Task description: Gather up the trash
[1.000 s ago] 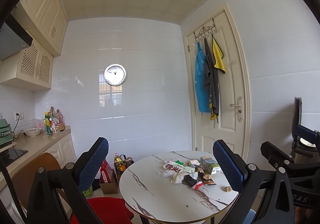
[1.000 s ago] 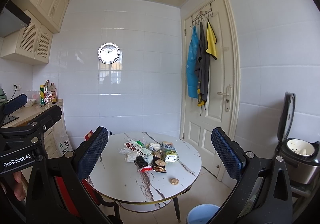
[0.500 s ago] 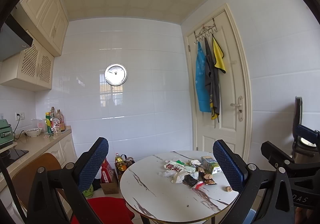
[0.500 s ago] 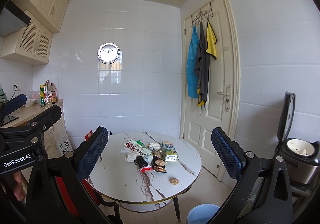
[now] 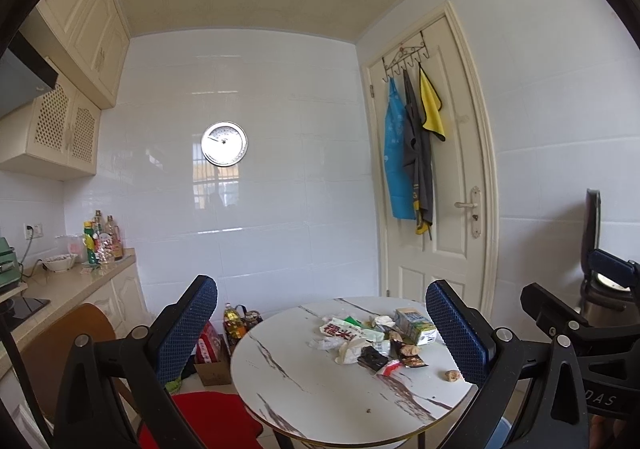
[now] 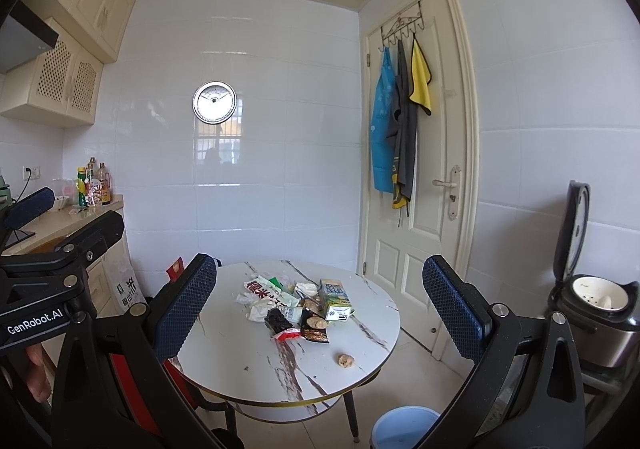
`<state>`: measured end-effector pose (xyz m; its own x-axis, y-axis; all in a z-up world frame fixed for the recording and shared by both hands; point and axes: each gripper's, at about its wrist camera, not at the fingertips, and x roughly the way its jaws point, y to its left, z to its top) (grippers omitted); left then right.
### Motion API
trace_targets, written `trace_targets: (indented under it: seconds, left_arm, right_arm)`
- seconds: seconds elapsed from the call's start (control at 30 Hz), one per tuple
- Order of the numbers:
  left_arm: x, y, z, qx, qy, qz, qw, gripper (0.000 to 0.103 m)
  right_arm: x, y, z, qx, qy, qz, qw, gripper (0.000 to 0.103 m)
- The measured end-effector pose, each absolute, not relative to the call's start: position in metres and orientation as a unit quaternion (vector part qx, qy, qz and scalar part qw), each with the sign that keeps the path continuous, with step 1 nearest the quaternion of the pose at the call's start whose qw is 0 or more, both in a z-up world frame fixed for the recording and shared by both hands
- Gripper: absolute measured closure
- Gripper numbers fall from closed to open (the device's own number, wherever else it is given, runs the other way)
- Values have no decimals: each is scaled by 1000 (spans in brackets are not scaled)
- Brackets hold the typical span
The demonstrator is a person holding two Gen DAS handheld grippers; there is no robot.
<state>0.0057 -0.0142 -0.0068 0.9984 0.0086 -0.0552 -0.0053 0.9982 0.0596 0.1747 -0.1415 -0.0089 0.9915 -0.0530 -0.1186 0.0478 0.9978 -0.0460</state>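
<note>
Two grippers hang in the air, away from the round table (image 6: 360,361). The left gripper (image 5: 320,329) is wide open and holds nothing. So is the right gripper (image 6: 320,313). Trash (image 6: 296,309) lies piled on the table top. A blue bin (image 6: 404,429) sits on the floor beside it.

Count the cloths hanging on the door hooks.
3, side by side on the door rack: a blue one on the left, a dark grey one in the middle, a yellow one on the right.

table (image 6: 328,373): 1 | milk carton (image 6: 335,299): 1 | blue bin (image 6: 404,427): 1 | wall clock (image 6: 215,102): 1
</note>
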Motion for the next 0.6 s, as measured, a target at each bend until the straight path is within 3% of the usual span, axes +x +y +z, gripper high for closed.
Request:
trace_targets:
  seconds: [0.2,0.6]
  left_arm:
    - [58,-15,-20,24,82,-5,996,1]
    - [232,-19,-99,-18,314,-72,947,1]
  right_arm:
    - [194,-169,-28,-17,83,-45,995,0]
    - [288,-236,-139,1,237,-28,971,0]
